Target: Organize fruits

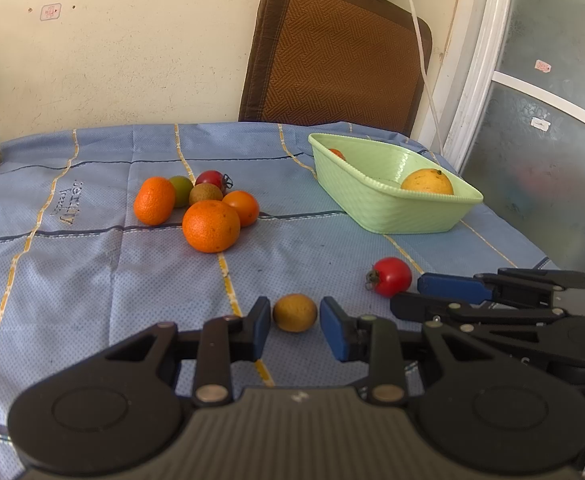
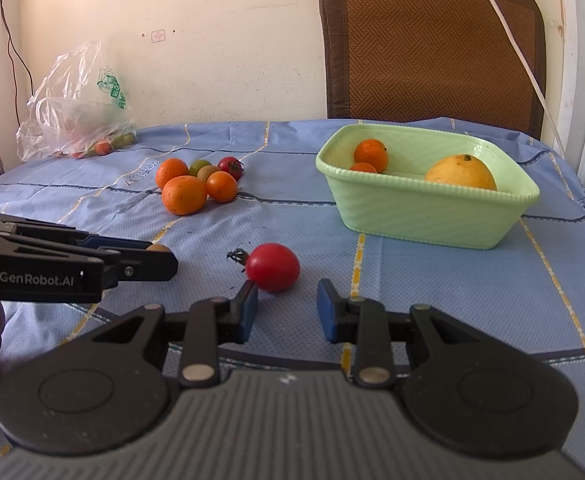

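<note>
A small yellow-brown fruit [image 1: 295, 313] lies on the blue cloth between the tips of my left gripper [image 1: 295, 314], whose blue pads sit tight against both its sides. In the right wrist view that fruit [image 2: 159, 247] peeks over the left gripper [image 2: 162, 255]. A red tomato [image 2: 273, 267] rests just past my right gripper [image 2: 287, 294], close to its left fingertip; those jaws stand narrowly apart with only cloth between them. The green basket [image 2: 412, 216] holds a large yellow-orange fruit [image 2: 461, 172] and two small oranges [image 2: 370, 154]. Several oranges and small fruits cluster [image 1: 211, 226] at mid-table.
A clear plastic bag [image 2: 76, 108] with produce sits at the far left of the table. A brown woven chair back [image 1: 332, 52] leans on the wall behind, with a white cable [image 1: 422, 60] hanging beside it. The table's right edge runs past the basket.
</note>
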A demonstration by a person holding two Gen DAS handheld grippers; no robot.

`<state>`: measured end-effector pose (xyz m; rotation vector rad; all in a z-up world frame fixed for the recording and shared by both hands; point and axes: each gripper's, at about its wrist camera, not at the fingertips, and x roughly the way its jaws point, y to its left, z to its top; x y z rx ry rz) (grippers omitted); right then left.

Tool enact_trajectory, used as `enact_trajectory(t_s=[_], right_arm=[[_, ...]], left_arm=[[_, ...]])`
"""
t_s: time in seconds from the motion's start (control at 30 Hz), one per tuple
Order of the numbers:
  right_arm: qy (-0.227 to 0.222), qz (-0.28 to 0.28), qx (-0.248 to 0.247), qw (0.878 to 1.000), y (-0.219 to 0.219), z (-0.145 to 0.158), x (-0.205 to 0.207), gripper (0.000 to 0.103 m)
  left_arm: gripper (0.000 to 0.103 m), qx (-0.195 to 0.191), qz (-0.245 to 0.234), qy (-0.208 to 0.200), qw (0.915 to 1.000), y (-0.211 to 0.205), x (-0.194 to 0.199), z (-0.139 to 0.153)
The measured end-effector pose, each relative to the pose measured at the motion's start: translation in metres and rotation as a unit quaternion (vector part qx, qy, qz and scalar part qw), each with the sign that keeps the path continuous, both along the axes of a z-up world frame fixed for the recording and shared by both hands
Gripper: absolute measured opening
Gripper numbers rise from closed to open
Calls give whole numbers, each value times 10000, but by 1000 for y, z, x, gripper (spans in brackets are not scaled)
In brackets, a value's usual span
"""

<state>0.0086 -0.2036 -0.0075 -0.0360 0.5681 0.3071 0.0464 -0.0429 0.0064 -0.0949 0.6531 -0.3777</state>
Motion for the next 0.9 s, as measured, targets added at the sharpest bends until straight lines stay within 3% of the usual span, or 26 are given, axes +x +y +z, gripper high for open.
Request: enact_trajectory(t_s=[0.8,0.9], right_arm=[[1,6,-18,10000,0,0,0,36],[2,14,-17,10000,0,0,0,42]], left_arm=[[29,49,-8,-8,10000,-1,0,0],[38,51,-41,-40,10000,-1,-2,1]])
